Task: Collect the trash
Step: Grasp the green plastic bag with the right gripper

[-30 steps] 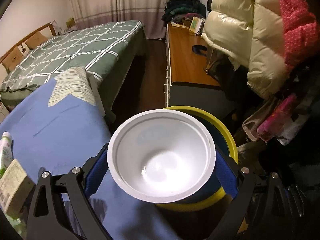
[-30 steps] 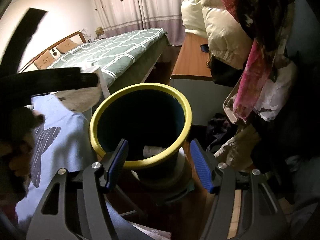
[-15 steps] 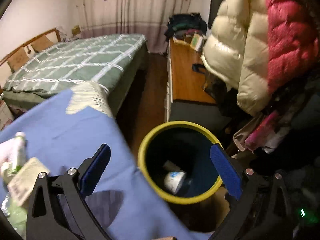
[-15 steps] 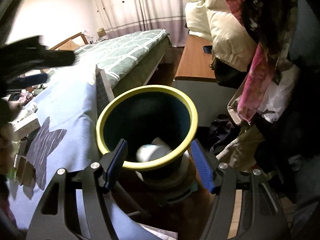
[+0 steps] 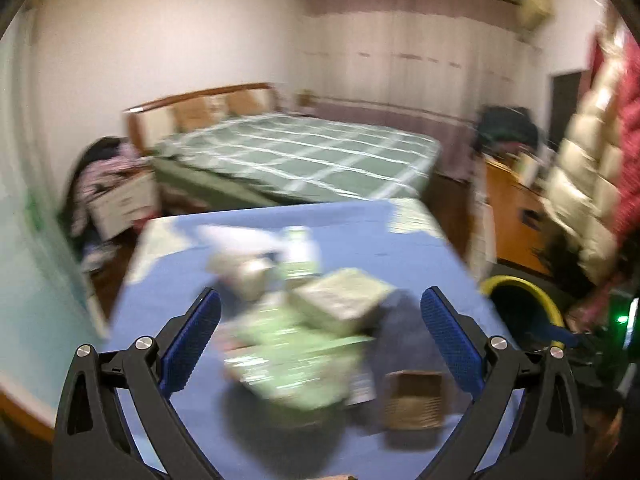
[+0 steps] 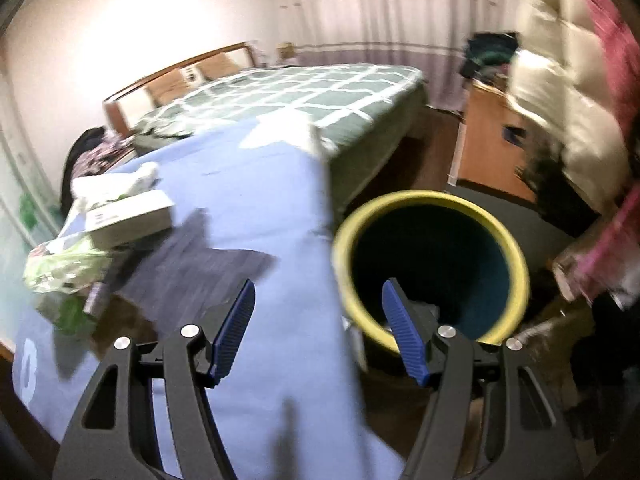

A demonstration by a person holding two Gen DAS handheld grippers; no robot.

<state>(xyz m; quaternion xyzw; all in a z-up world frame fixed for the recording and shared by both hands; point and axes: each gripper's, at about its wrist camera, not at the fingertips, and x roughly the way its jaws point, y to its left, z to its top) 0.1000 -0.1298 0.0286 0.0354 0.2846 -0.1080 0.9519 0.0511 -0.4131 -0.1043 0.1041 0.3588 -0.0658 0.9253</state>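
Note:
A yellow-rimmed dark trash bin (image 6: 432, 268) stands on the floor by the table's right edge; it also shows in the left wrist view (image 5: 524, 308). My left gripper (image 5: 320, 340) is open and empty above a blurred pile of trash on the blue tablecloth (image 5: 352, 232): a pale box (image 5: 340, 300), green wrappers (image 5: 296, 352), a small brown basket (image 5: 414, 404). My right gripper (image 6: 318, 332) is open and empty, over the table edge beside the bin. The box (image 6: 128, 216) and wrappers (image 6: 64, 268) lie far left of it.
A bed with a green checked cover (image 5: 304, 156) lies beyond the table. A wooden desk (image 6: 488, 140) and hanging puffy coats (image 6: 560, 80) stand at the right. A white nightstand (image 5: 124, 204) sits at the left.
The left gripper let the white bowl go into the bin, then swung left to the trash pile on the table. The right gripper shifted left toward the table. Both views are motion-blurred.

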